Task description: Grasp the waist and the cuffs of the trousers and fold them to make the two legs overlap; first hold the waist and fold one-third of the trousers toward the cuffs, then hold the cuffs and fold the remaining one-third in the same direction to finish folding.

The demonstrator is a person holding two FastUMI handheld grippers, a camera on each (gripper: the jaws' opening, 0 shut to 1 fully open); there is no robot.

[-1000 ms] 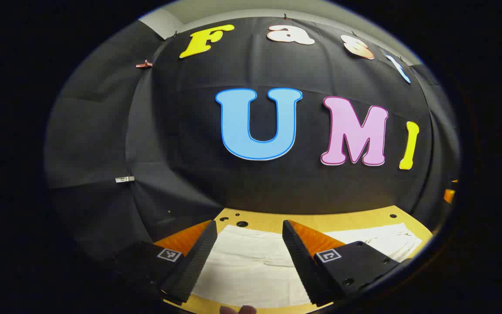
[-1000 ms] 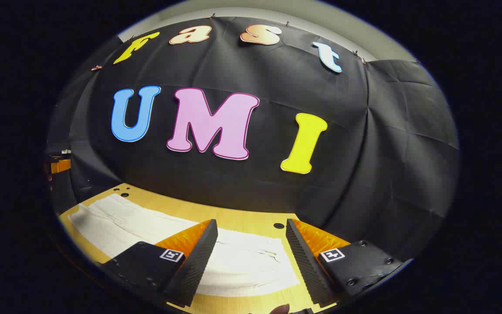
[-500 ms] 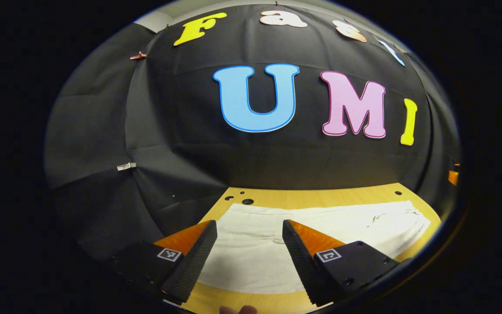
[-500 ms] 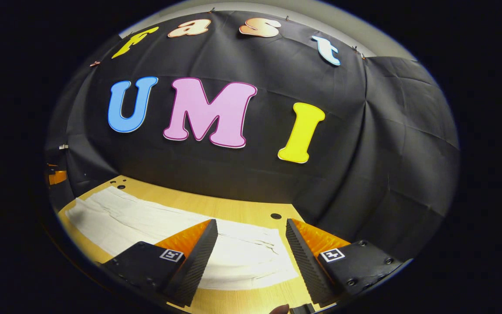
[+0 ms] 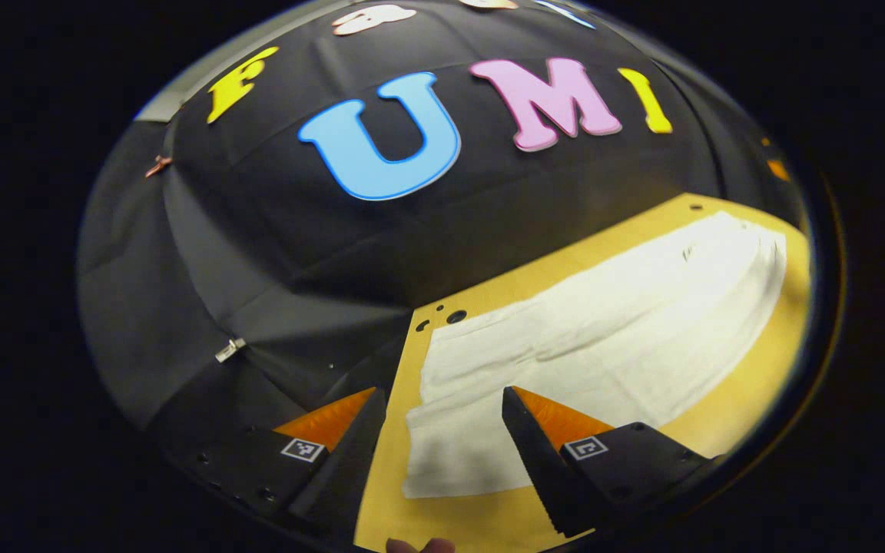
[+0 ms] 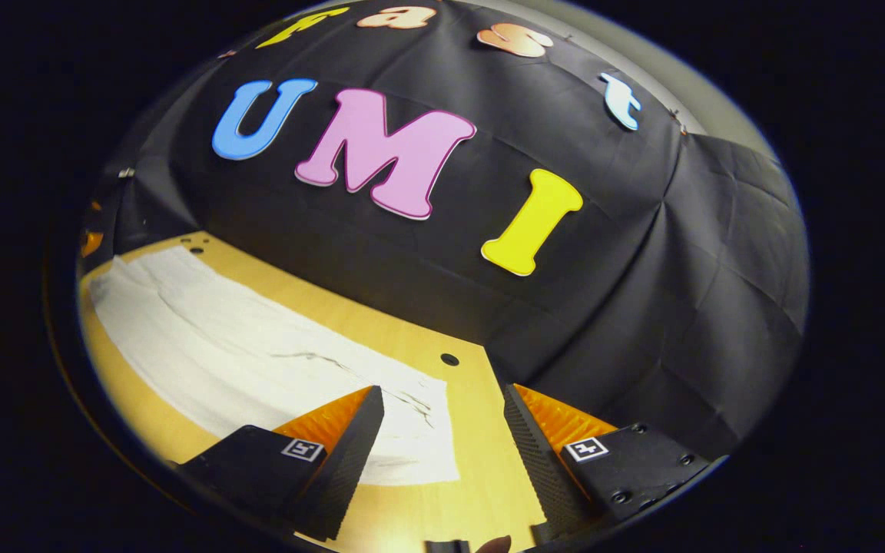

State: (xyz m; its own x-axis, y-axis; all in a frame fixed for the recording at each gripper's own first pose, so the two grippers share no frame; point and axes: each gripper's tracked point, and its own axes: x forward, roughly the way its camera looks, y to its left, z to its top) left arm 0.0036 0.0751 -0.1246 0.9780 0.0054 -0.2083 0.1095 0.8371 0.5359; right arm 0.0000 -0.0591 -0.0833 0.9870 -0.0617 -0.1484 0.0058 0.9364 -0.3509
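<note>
While both grippers hang above the wooden table (image 5: 727,407), no fold appears to have begun: the white trousers (image 5: 604,338) lie flat and full length, running from lower centre to the upper right of the left gripper view and from the left edge to lower centre of the right gripper view (image 6: 258,361). The left gripper (image 5: 442,461) stands wide open and holds nothing; one end of the trousers lies between its fingers at the bottom of the frame. The right gripper (image 6: 442,461) is likewise wide open and empty, its left finger over the opposite end of the cloth, its right finger over bare table. Which end is the waist cannot be told. The step in hand is judged to be the approach to the first grasp. The next move calls for each gripper to descend onto its end and pinch the near edge.
</note>
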